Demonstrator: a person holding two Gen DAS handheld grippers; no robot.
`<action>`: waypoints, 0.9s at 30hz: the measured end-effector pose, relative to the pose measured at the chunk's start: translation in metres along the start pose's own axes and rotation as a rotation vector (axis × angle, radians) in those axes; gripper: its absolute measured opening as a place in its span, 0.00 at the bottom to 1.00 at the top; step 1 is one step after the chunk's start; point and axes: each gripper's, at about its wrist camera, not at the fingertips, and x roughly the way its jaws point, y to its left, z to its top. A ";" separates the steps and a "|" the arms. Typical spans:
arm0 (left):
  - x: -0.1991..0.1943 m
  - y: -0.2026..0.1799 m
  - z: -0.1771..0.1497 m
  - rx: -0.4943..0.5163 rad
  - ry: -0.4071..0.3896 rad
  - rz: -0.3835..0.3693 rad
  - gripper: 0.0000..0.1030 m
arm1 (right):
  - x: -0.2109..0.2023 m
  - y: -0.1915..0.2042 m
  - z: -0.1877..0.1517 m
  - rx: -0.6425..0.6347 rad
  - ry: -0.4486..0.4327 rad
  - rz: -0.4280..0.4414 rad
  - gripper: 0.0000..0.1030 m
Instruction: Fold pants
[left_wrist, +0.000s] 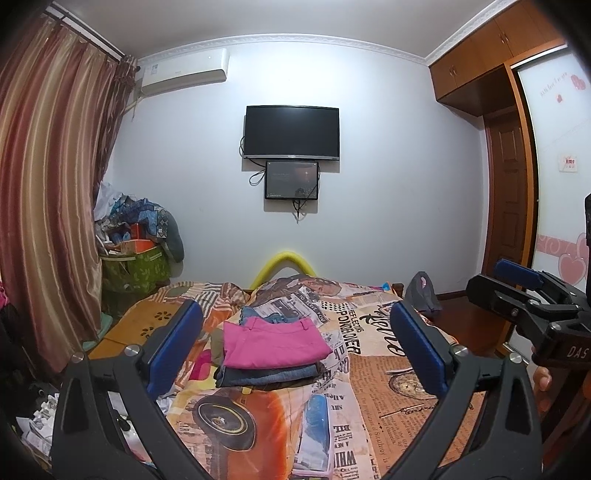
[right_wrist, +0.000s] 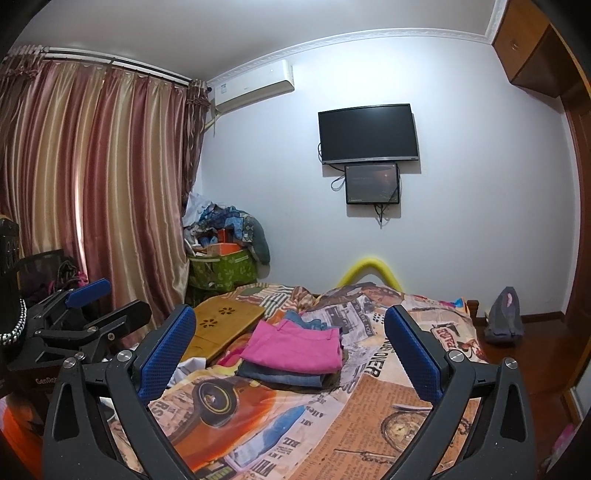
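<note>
1. Left gripper: jaws spread wide, nothing between the blue pads. It hovers above the near end of the bed, aimed down the bed toward the far wall.
2. Pink pants: already folded into a flat rectangle, on top of a stack of folded jeans mid-bed. More denim shows just behind the stack.
3. The relation that matters: the stack lies straight ahead of and below the left gripper, centred between its fingers. Clear air between them, no contact.
4. Pants' long axis runs across the bed, left-right in both views. The waistband with its belt loops faces the far wall; the folded edge faces the grippers.
5. Right gripper: also wide apart and empty. In its own view the pants sit ahead and about centred, slightly rotated, with the near corner pointing at the camera.
6. Nearer arm: judging by the centring, the left lines up squarer with the near folded edge. The right sits beside it at similar range, so I can't rank depth reliably.
7. Judgement: this fold looks finished. No unfolded pants are visible for a next grab.
8. Off to the left on the bed: a wooden lap tray, clear of the stack.
</note>
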 end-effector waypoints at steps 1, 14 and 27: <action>0.000 0.000 0.000 -0.002 0.001 -0.002 1.00 | 0.000 0.000 0.001 0.001 0.000 -0.001 0.99; 0.003 0.002 -0.001 -0.011 0.010 -0.029 1.00 | -0.002 0.000 0.002 0.003 0.004 -0.009 0.99; 0.005 0.005 -0.001 -0.019 0.031 -0.047 1.00 | -0.002 -0.002 0.002 0.009 0.005 -0.017 0.99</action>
